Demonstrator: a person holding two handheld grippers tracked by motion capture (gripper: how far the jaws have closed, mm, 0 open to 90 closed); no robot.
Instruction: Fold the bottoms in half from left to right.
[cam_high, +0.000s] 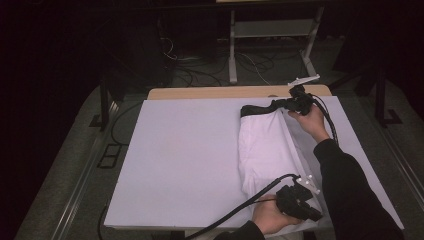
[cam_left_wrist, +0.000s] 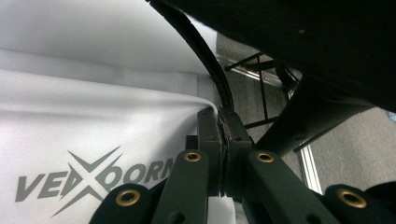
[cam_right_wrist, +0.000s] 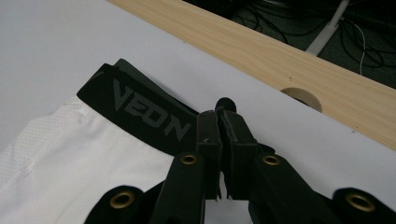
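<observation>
White sports shorts (cam_high: 265, 150), black waistband (cam_right_wrist: 140, 109): folded lengthwise, right half of white-covered table (cam_high: 190, 160). Right gripper (cam_right_wrist: 219, 121) clenched on waistband at far end; left gripper (cam_left_wrist: 223, 126) clenched on hem at near end, likely for stretching flat.

A white table cover (cam_high: 185, 160), wooden edge (cam_high: 210, 93), perhaps cables (cam_high: 200, 70) beyond.

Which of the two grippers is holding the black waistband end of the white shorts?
The right gripper, at the table's far side. Its jaws pinch the black waistband; the left gripper grips the white hem near the front edge.
</observation>
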